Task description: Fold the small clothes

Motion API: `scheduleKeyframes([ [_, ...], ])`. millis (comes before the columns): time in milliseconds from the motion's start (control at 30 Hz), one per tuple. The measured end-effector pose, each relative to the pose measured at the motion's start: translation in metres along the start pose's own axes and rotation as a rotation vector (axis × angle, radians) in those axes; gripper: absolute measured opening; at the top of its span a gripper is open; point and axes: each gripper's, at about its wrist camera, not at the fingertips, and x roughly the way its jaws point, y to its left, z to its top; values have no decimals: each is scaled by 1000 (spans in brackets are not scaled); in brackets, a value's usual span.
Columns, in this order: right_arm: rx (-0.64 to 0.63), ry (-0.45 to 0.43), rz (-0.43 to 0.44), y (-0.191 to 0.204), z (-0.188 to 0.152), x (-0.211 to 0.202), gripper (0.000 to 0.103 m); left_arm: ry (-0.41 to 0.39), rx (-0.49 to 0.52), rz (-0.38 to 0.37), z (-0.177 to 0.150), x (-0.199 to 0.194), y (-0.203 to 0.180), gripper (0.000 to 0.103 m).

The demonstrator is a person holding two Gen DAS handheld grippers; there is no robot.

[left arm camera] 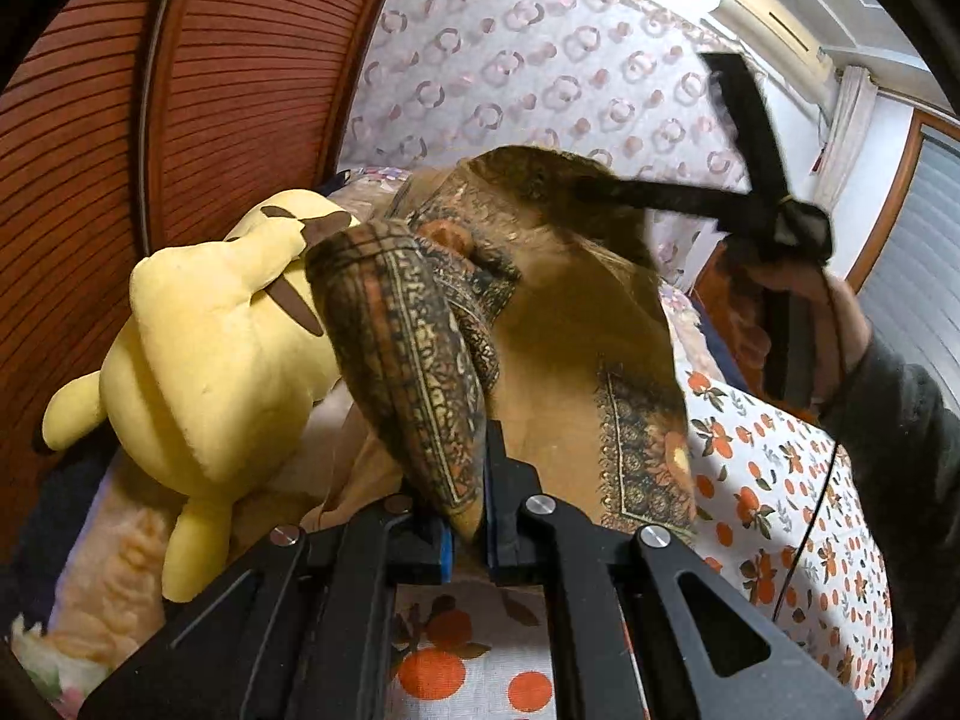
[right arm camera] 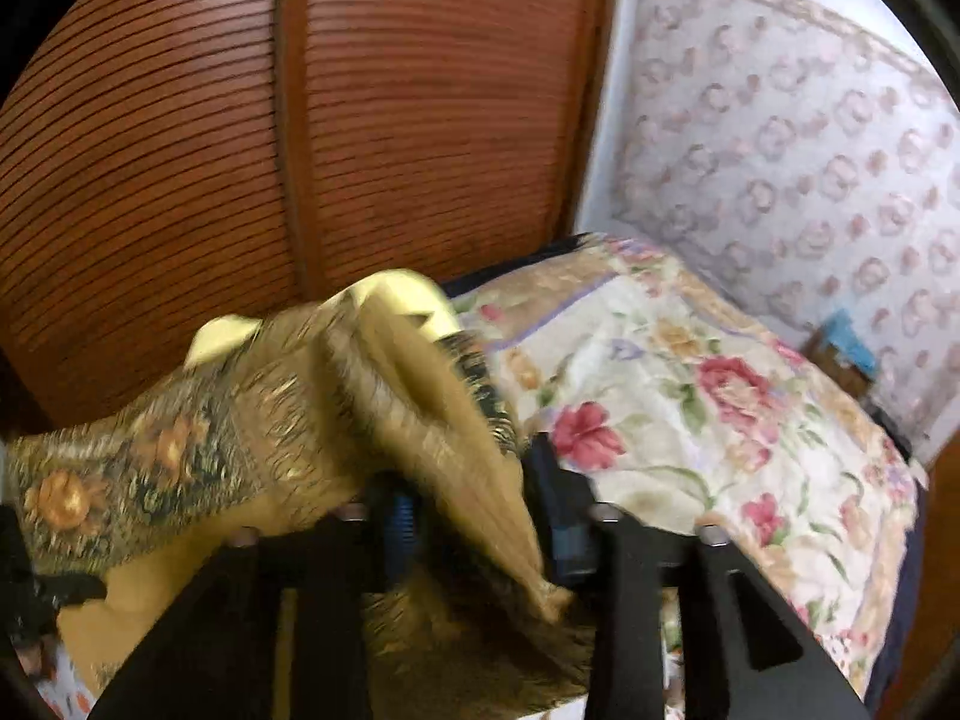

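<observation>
The mustard-brown patterned cloth garment is held above the orange-flowered bed sheet, at centre frame in the left wrist view. A bordered fold of it is pinched in the closed left claw at lower centre. In the right wrist view, a blurred strip of the garment is seen between the parted fingers of the right claw, no pad visibly pressing. A yellow plush toy lies at left.
</observation>
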Motion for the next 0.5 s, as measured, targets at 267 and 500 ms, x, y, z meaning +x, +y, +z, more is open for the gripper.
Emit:
scheduleKeyframes([
  [267,38,5,26,5,-25,-15,59,21,73,75,-4,-1,-6,14],
  [500,76,72,27,10,-57,8,59,8,121,76,-6,-18,-13,59],
])
